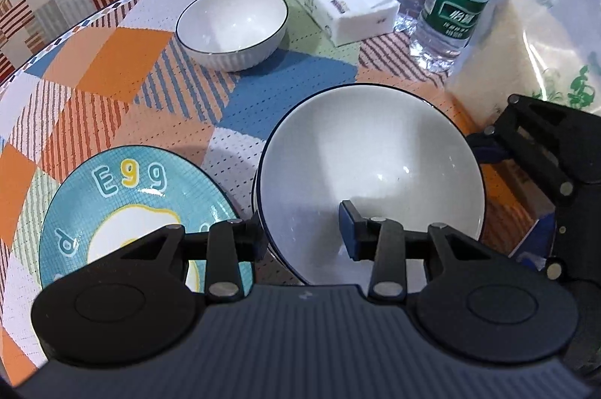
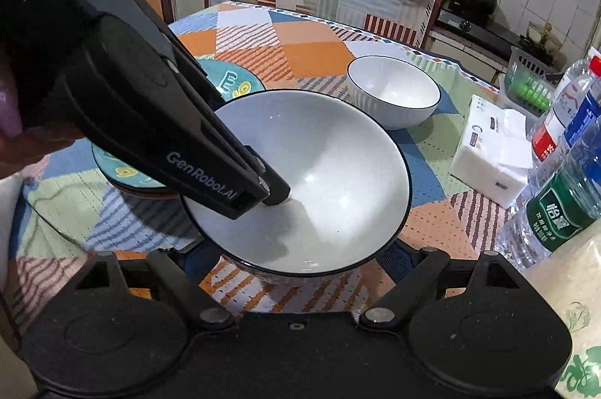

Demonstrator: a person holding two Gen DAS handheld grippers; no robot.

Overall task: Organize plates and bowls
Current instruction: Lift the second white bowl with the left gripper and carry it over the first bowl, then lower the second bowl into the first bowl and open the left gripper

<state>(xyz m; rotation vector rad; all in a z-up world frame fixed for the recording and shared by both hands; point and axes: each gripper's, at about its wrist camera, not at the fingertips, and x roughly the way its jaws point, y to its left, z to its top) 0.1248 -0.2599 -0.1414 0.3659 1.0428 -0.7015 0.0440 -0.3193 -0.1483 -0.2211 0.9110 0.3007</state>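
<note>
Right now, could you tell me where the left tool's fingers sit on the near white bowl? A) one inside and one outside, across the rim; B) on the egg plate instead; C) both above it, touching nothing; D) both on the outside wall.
A: the left tool straddles the near bowl's rim, with one finger inside and the other outside, beside the egg plate.
</note>
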